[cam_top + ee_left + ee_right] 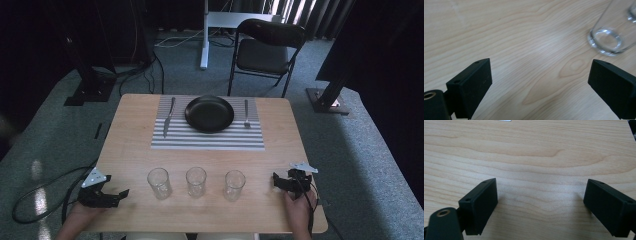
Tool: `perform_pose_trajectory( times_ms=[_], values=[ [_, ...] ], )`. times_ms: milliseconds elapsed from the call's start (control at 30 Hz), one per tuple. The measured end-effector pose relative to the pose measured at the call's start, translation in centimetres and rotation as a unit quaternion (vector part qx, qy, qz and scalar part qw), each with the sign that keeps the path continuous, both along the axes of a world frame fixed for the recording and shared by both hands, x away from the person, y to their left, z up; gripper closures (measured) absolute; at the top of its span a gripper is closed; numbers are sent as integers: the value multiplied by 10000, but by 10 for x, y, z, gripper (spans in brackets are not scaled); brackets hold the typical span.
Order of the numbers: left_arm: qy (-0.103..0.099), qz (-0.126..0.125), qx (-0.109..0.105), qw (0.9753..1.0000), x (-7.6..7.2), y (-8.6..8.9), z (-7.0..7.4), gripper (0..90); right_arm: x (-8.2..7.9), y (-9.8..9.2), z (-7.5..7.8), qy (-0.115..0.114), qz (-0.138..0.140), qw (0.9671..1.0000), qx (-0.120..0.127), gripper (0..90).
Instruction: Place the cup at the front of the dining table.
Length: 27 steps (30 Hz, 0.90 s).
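High view showed my left gripper (106,194) spread empty at the table's (130,150) seven o'clock, nearest glass (159,183) upright just toward three o'clock, while my right gripper (289,181), equally spread, rested at five o'clock.

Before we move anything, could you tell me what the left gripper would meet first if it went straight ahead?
Probably the nearest glass, which sits ahead and slightly right of the open left gripper; depth is uncertain.

Black plate (209,113), grey-white striped mat (207,136) (table (130,150) light wood).
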<state>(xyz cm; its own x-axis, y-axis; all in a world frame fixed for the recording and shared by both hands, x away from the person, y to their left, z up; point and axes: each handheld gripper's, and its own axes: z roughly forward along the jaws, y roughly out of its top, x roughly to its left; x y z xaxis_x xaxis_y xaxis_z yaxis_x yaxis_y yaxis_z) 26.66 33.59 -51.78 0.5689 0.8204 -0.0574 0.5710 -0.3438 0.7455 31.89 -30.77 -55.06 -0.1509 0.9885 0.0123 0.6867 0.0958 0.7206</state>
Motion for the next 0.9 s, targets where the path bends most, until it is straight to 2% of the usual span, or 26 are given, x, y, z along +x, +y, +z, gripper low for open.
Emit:
perform_pose_trajectory(
  times_ms=[200,267,433,533,633,667,733,767,900],
  values=[
    [-119,-126,-14,9998,-2,-5,10,57,0,0,0,0,1,10000,-1,114],
    [-187,-220,-38,9996,-3,-8,18,57,0,0,0,0,0,10000,-1,114],
    [-286,-227,-13,9993,-4,-12,31,57,0,0,0,-1,1,10000,-1,114],
    [-337,-260,-100,9990,-4,-12,38,57,0,0,0,0,0,10000,1,114],
    [-377,-267,-109,9989,-4,-13,40,57,0,0,0,-1,1,10000,0,114],
    [-410,-365,-160,9984,-4,-16,47,57,0,0,0,-1,1,10000,0,114],
    [-454,-392,-116,9981,-4,-18,51,57,0,0,0,-4,3,10000,-2,114],
    [-437,-447,-148,9979,-4,-19,53,57,0,0,0,-5,4,10000,-2,114],
    [-580,-540,-235,9966,-5,-23,62,57,0,0,0,-6,6,10000,-4,114]
  ],
)
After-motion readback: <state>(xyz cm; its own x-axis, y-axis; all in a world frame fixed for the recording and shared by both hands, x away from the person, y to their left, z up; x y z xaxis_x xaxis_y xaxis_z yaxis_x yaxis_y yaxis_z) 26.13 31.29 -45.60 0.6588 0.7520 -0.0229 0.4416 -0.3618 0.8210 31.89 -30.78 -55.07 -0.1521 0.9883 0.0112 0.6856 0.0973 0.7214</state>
